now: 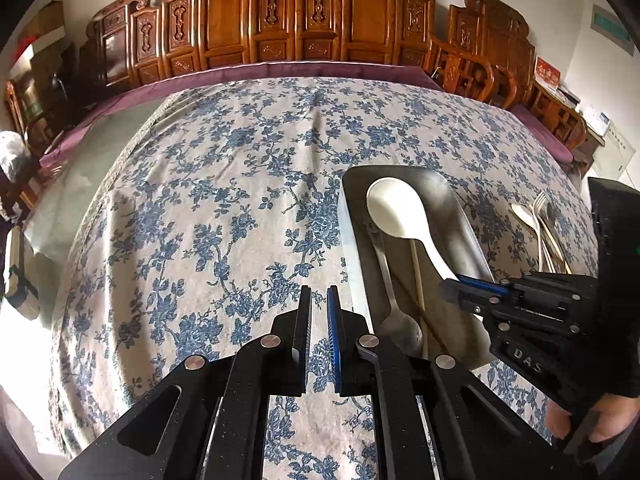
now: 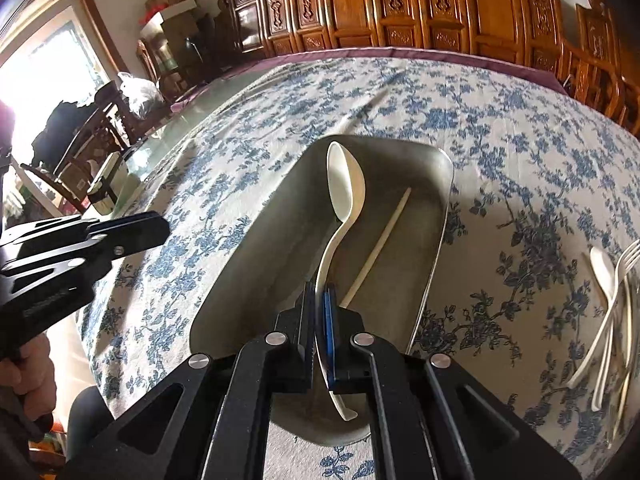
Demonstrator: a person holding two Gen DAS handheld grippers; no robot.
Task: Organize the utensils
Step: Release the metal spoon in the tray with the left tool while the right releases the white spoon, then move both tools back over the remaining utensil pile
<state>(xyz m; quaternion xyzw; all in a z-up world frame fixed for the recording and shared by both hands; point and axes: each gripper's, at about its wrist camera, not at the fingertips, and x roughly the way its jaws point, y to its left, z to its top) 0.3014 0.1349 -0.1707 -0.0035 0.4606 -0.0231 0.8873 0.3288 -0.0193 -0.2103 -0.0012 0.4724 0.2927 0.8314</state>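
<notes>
A grey metal tray (image 1: 352, 216) (image 2: 248, 264) lies on the floral tablecloth. My right gripper (image 2: 319, 300) (image 1: 460, 284) is shut on the handle of a large white spoon (image 2: 345, 184) (image 1: 394, 208) and holds it over the tray, bowl toward the far end. A metal spoon (image 1: 394, 312) and a pale chopstick (image 1: 418, 276) (image 2: 384, 236) lie in the tray. My left gripper (image 1: 319, 304) (image 2: 132, 232) hovers over the cloth left of the tray, jaws nearly closed with a narrow gap, holding nothing.
Loose utensils lie on the cloth right of the tray: a small white spoon (image 2: 604, 272), forks (image 1: 540, 204) and chopsticks. Carved wooden chairs (image 1: 312, 16) line the table's far side. More chairs and boxes stand at the left (image 2: 168, 32).
</notes>
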